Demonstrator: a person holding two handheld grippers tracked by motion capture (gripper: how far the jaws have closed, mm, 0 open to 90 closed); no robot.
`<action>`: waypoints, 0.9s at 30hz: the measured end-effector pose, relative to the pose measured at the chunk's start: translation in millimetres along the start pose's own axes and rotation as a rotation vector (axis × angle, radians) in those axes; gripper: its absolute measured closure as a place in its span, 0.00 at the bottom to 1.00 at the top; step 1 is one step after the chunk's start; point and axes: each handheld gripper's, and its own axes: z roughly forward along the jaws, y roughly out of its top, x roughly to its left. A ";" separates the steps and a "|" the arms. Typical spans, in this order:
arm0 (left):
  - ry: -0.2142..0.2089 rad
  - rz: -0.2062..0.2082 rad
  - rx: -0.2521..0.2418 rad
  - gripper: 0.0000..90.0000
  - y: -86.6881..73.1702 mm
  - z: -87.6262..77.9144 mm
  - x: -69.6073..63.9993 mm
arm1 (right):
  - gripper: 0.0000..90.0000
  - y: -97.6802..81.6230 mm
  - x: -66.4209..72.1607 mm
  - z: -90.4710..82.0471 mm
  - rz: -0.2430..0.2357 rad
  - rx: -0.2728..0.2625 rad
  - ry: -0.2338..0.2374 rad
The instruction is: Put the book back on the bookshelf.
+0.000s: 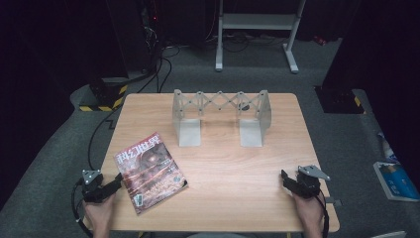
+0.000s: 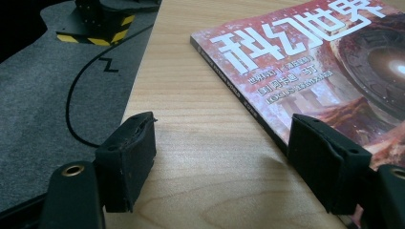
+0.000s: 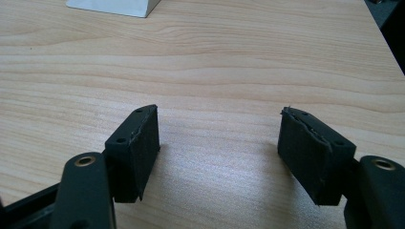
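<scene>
Nearest, both hands rest at the wooden surface's [image 1: 218, 163] near edge. Left tool [image 1: 113, 185], jaws apart and empty, sits just beside the glossy red-covered magazine [image 1: 150, 171], lying flat near-left, ungrasped. Right tool [image 1: 287, 180] gapes empty. Grey expandable metal book rack [image 1: 220, 116] stands far, empty; nothing seems begun.

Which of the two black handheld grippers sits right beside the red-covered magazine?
The left gripper, at the table's near-left corner: its open jaws reach the red-covered magazine. The right gripper rests open over bare wooden table, well apart.

Closed magazine [image 1: 150, 171] flat, table's near-left
</scene>
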 end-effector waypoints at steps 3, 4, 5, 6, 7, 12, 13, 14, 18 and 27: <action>0.001 0.006 0.002 0.28 -0.3 -0.8 -0.7 | 0.34 -0.2 0.3 -0.2 0.001 0.001 -0.002; 0.001 0.007 0.002 0.28 -0.3 -0.8 -0.9 | 0.34 -0.2 0.3 -0.2 0.001 0.001 -0.002; 0.001 0.009 0.002 0.28 -0.3 -0.7 -0.8 | 0.34 -0.2 0.4 -0.2 0.001 0.000 -0.002; 0.001 0.009 0.003 0.28 -0.4 -0.7 -0.9 | 0.34 -0.2 0.4 -0.2 0.001 0.000 -0.002; 0.005 0.013 0.006 0.28 -0.5 -0.8 -1.6 | 0.34 -0.2 0.3 -0.2 -0.001 0.000 -0.003; 0.007 0.005 0.003 0.31 -0.2 -1.3 -0.6 | 0.34 -0.4 0.5 -0.5 0.000 0.000 -0.003; 0.004 0.000 0.005 0.32 0.1 -1.7 0.1 | 0.34 -0.4 0.5 -0.4 -0.002 -0.001 -0.004; 0.001 -0.005 0.005 0.32 0.4 -1.7 0.6 | 0.34 -0.4 0.5 -0.5 0.000 0.000 -0.003; -0.010 -0.037 -0.001 0.36 1.3 -4.0 4.9 | 0.34 -0.5 0.6 -0.5 -0.004 -0.002 0.000; -0.034 -0.077 -0.019 0.36 0.3 -8.4 7.6 | 0.34 -0.7 1.1 -0.9 -0.003 -0.001 0.000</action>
